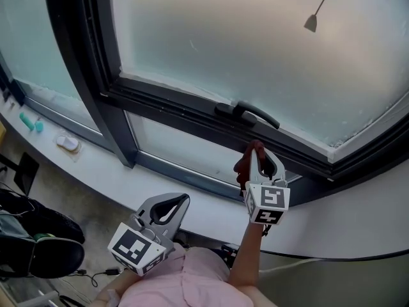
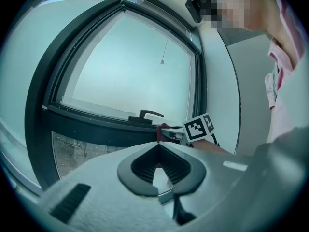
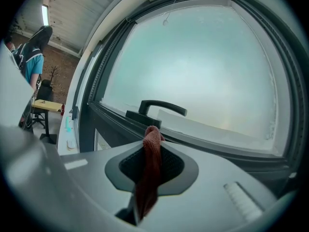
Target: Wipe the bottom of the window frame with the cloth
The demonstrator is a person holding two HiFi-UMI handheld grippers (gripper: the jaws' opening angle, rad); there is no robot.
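Pink shirt fabric [image 1: 192, 280] and a bare forearm [image 1: 246, 254] fill the bottom of the head view. Just beyond them the left claw [image 1: 179, 201] hangs low and back from the glass, its grey jaws drawn together on nothing, apparently parked so as not to crowd the working side. Further out, the right claw [image 1: 257, 151] is raised to the dark metal window frame [image 1: 172, 104]. Its jaws are clamped on a dark red ribbed cloth [image 1: 242, 165], whose bunched end pokes past the tips just below the black lever handle [image 1: 254, 113]. Holding the cloth in a narrow fold with a nub exposed probably lets that nub be pressed into the frame's bottom rail, so the wipe looks about to start. No view settles whether cloth and rail are touching. The right gripper view shows what the head view hides: the cloth runs down between the ridged pads and trails out beneath them, and the nub lines up with the base of the handle. The left gripper view looks across and gives the side-on relation, with the red tip against the dark band of the lower rail, just right of the handle. Only the head view takes in the white sill [image 1: 96, 166] below, with two small teal objects [image 1: 30, 121] and a small white object [image 1: 67, 143] well away to the left.
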